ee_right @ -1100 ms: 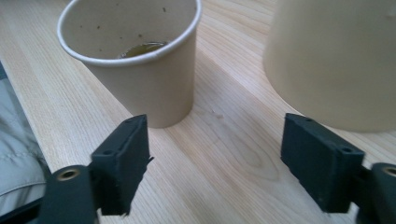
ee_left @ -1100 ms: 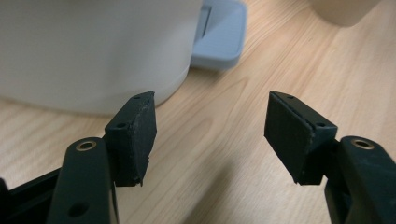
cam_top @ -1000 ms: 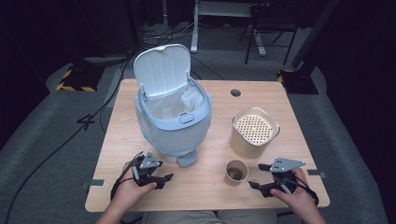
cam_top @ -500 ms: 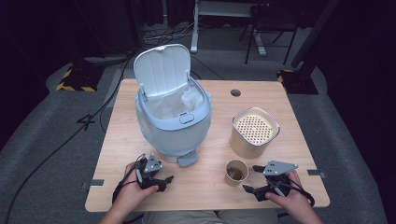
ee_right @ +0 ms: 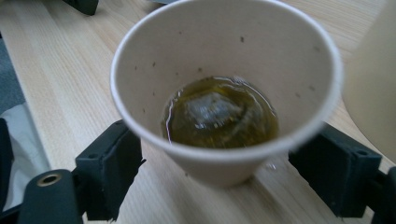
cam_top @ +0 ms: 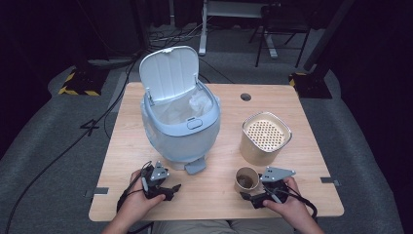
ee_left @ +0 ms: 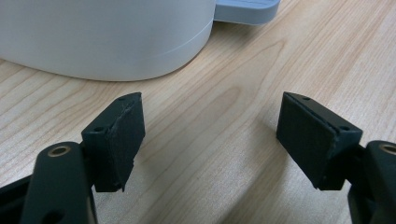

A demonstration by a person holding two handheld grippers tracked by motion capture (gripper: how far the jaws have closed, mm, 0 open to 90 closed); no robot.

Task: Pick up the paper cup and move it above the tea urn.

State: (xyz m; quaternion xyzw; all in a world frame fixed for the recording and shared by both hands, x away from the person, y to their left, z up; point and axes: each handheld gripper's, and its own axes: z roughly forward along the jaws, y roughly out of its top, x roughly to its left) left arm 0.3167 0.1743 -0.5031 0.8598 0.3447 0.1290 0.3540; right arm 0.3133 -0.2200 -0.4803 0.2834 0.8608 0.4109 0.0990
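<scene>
Paper cup point(ee_right: 224, 93) stands upright on tabletop point(cam_top: 214, 195), between spread fingers point(ee_right: 112, 168) of right gripper point(cam_top: 251, 197), not yet squeezed. Tea bag point(ee_right: 212, 109) lies in brown liquid. Left gripper point(cam_top: 170, 189) wide open, empty, beside bin point(cam_top: 180, 126), farther from cup.

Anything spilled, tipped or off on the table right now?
Nothing spilled or tipped. The paper cup stands upright between the right gripper's open jaws, holding a shallow pool of brownish liquid with a tea bag and specks up its inner wall. The lidded bin stands open; the left gripper is empty.
</scene>
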